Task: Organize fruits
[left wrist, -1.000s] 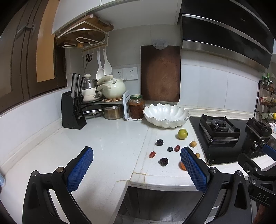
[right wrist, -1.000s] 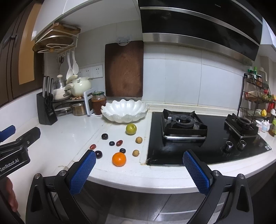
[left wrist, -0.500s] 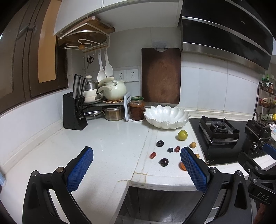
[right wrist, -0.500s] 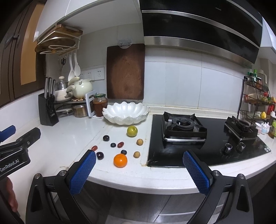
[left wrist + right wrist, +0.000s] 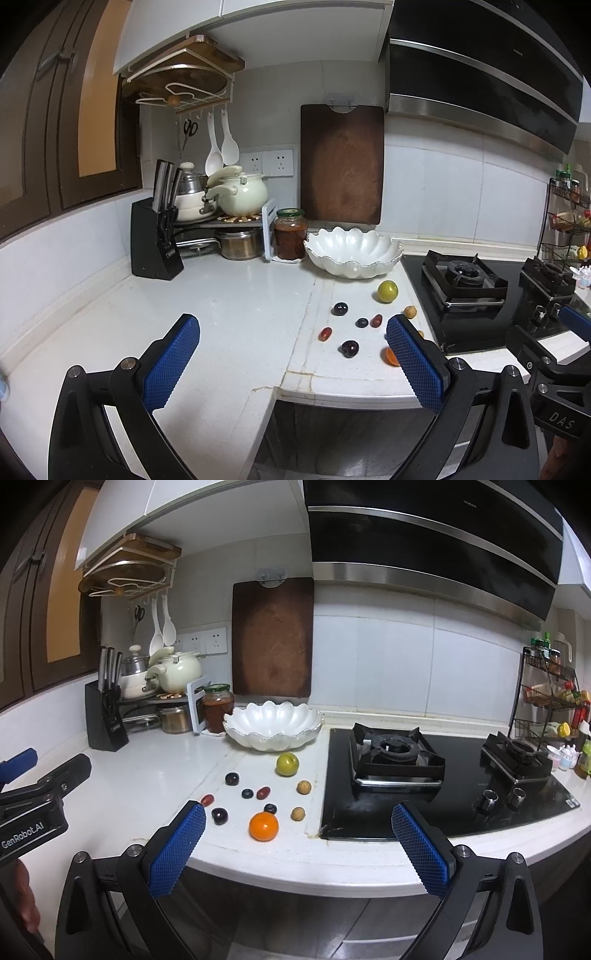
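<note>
Several small fruits lie loose on the white counter (image 5: pixel 147 775) in front of a white scalloped bowl (image 5: pixel 273 725): an orange (image 5: pixel 263 826), a green fruit (image 5: pixel 287 764), dark plums (image 5: pixel 232 778), red grapes (image 5: pixel 263 792) and brown longans (image 5: pixel 303 787). The bowl (image 5: pixel 352 251) holds nothing that I can see. My right gripper (image 5: pixel 298 847) is open before the counter's front edge, nearest the orange. My left gripper (image 5: pixel 291 360) is open too, left of the fruits; its right pad hides part of the orange (image 5: pixel 390 356).
A black gas hob (image 5: pixel 436 775) sits right of the fruits. At the back left stand a knife block (image 5: pixel 105 720), pots on a rack (image 5: pixel 173 675) and a jar (image 5: pixel 218 709). A wooden board (image 5: pixel 273 638) hangs on the wall. A spice rack (image 5: pixel 550 698) is far right.
Both views have tilted up slightly, so the counter and fruits sit a little lower in frame. Both grippers stay open; no fruit has moved.
</note>
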Demonstrator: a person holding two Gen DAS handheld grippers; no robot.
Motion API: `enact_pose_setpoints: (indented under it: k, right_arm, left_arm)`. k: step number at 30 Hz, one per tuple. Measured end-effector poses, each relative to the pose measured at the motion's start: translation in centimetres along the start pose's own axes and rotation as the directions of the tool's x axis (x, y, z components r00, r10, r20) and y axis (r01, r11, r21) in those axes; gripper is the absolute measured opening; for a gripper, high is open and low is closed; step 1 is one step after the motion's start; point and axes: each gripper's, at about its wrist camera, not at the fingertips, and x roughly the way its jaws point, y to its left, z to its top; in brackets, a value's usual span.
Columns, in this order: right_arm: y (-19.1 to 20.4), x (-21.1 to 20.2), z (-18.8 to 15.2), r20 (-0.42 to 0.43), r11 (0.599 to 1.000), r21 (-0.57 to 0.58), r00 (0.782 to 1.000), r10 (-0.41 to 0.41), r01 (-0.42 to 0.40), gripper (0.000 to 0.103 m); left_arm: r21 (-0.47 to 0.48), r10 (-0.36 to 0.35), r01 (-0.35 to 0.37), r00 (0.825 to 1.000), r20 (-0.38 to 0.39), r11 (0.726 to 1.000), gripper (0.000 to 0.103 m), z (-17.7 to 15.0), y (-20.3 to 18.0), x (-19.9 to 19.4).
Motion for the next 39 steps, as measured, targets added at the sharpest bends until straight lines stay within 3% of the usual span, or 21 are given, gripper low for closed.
enact_pose_setpoints:
  k: [26, 39]
  right_arm:
    - [0.7, -0.3, 0.5, 0.014, 1.0, 0.001, 1.0, -0.004, 0.004, 0.102]
    - [0.6, 2.3, 0.3, -0.045, 1.0, 0.022, 0.999, 0.004, -0.003, 0.102]
  left_arm:
    - [0.006, -0.028, 0.028, 1.0, 0.0, 1.0, 0.103, 0.4, 0.7, 0.4]
    - [0.046, -0.055, 0.058, 0.996, -0.065, 0.997, 0.103, -0.2, 0.1, 3.7]
